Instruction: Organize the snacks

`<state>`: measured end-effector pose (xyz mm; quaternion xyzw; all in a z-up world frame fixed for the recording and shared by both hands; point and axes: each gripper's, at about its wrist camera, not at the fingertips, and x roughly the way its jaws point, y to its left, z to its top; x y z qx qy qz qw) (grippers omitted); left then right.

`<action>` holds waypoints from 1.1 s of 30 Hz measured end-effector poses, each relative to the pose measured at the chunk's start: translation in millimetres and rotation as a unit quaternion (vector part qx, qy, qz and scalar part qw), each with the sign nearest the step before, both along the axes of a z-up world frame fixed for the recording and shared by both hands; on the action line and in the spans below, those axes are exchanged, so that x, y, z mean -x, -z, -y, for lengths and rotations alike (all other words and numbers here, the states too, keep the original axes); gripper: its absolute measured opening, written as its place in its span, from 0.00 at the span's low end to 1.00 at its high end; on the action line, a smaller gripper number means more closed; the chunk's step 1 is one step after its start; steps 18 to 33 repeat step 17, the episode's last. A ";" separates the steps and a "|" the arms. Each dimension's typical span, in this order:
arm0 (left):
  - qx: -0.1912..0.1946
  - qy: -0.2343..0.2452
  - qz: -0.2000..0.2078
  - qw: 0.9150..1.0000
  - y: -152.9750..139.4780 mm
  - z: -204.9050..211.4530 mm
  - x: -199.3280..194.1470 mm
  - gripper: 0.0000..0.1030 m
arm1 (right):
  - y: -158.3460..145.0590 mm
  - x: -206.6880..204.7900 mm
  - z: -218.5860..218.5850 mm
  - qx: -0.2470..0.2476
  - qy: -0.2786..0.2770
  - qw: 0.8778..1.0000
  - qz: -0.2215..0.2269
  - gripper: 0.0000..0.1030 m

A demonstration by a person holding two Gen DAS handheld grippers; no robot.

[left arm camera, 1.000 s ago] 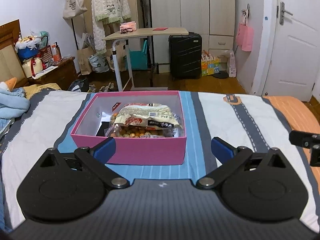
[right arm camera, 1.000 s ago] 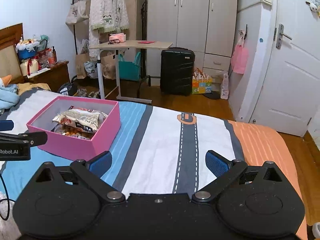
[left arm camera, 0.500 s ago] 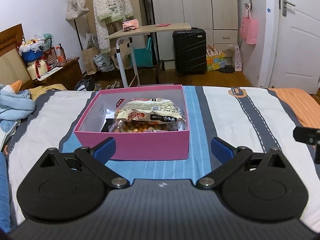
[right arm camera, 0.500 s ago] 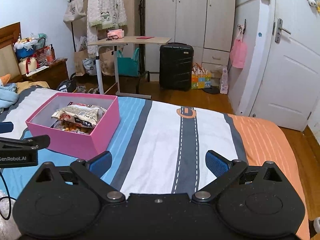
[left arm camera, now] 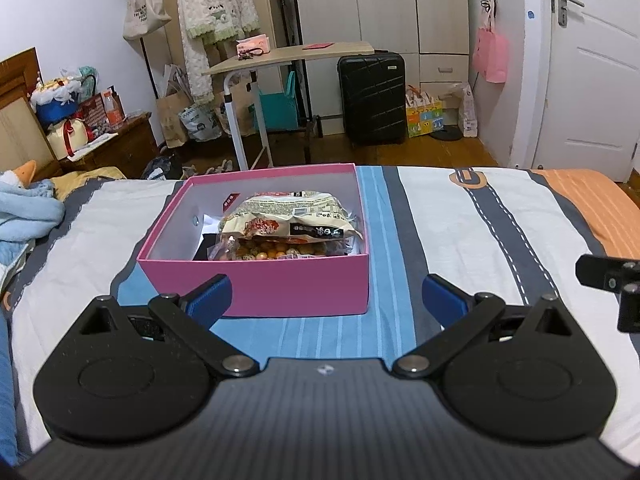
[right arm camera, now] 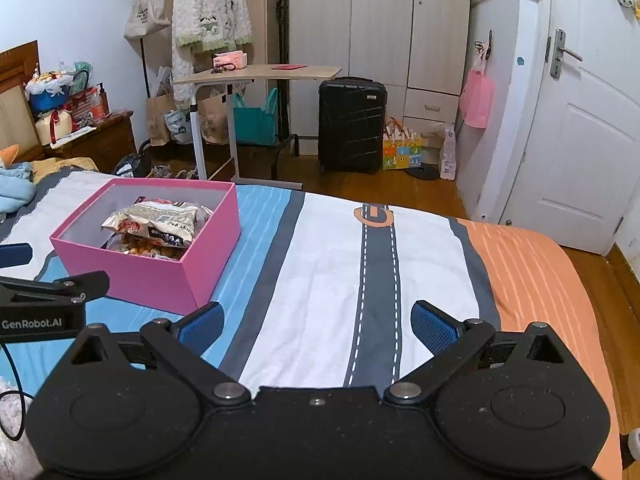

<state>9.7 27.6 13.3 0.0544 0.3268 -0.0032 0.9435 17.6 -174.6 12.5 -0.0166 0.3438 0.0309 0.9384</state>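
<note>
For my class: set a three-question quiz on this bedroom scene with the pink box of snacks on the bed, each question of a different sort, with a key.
1. True or false: the left claw is shut on a snack bag.
2. Multiple choice: where do the snack bags lie? A) on the bare bedspread B) inside the pink box C) on the rolling desk
3. Fill in: seen from the right claw, the pink box sits to its ____ side.

Key:
1. False; both claws are open and hold nothing.
2. B
3. left
</note>
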 end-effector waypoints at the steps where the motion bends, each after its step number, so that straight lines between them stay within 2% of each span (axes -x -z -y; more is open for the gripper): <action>1: 0.001 -0.001 -0.001 1.000 0.3 -0.4 -0.2 1.00 | 0.4 0.4 -0.7 0.001 0.001 1.000 -0.001 0.98; 33: 0.010 0.015 0.004 1.000 -2.2 0.4 3.8 1.00 | 2.0 -2.8 0.0 0.004 0.001 1.000 -0.006 0.98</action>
